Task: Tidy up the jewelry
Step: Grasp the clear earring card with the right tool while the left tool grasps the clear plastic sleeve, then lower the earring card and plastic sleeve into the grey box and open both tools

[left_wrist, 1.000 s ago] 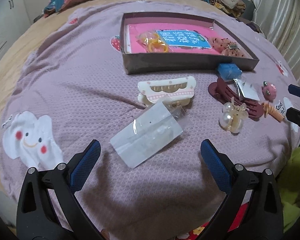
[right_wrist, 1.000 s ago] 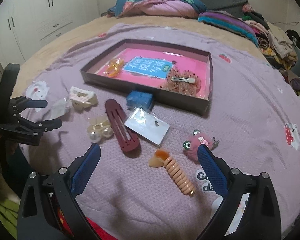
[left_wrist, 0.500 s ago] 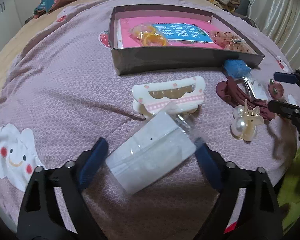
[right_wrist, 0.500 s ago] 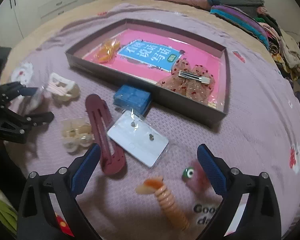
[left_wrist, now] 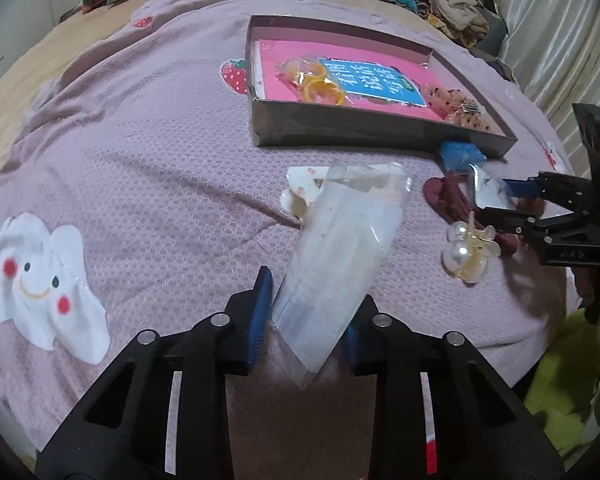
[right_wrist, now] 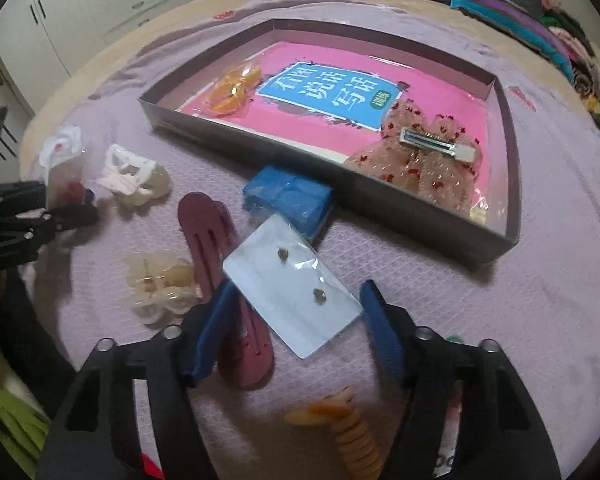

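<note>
1. Our left gripper [left_wrist: 306, 320] has closed on the packet [left_wrist: 340, 248]. A second ago it lay flat on the blanket [left_wrist: 160, 168] between open jaws; now it is pinched at its near end and tilts up off the cloth, well short of the box [left_wrist: 380, 132].
2. Our right gripper [right_wrist: 300, 332] has moved in over the earring card [right_wrist: 290, 284]. Its jaws stand open on either side of the card, which lies flat just in front of the box, partly on the maroon clip [right_wrist: 220, 264]. It is not yet gripped.
3. So one piece is in hand and ready to carry to the box; the card looks next.
4. Near the box, the pearl clip [left_wrist: 466, 254], white claw clip [right_wrist: 134, 180] and blue block [right_wrist: 288, 198] lie unsorted.
5. Inside the box, orange rings [left_wrist: 320, 88] and a bow clip [right_wrist: 424, 156] sit on its pink lining.
</note>
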{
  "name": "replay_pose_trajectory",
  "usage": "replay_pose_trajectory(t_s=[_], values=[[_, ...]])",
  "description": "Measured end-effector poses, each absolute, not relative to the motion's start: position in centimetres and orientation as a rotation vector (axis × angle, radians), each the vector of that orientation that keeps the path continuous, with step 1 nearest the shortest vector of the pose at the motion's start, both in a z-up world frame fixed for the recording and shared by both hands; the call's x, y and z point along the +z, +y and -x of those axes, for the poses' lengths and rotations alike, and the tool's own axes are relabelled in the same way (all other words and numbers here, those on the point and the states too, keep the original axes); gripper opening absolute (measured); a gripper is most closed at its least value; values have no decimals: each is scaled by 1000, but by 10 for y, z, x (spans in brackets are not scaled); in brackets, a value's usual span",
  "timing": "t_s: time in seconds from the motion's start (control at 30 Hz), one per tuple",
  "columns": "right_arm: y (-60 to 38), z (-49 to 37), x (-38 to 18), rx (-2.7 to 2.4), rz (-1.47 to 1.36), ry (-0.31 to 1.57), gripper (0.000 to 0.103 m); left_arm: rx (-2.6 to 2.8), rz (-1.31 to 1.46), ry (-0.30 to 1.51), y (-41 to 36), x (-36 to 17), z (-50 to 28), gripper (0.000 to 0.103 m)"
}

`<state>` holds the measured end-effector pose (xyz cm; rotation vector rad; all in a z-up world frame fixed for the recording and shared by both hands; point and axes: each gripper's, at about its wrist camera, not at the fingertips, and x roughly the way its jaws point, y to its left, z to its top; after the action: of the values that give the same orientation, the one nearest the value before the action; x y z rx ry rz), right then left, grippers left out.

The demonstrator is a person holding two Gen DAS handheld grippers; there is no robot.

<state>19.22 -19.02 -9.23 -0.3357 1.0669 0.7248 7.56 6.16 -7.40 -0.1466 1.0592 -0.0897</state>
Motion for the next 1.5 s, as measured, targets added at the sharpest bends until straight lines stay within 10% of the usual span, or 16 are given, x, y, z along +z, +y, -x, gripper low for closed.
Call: replay_pose_trajectory(t_s=[1.5], values=[[-293, -169, 12, 540, 82, 780, 53, -209, 149, 911, 5, 9, -155, 17]])
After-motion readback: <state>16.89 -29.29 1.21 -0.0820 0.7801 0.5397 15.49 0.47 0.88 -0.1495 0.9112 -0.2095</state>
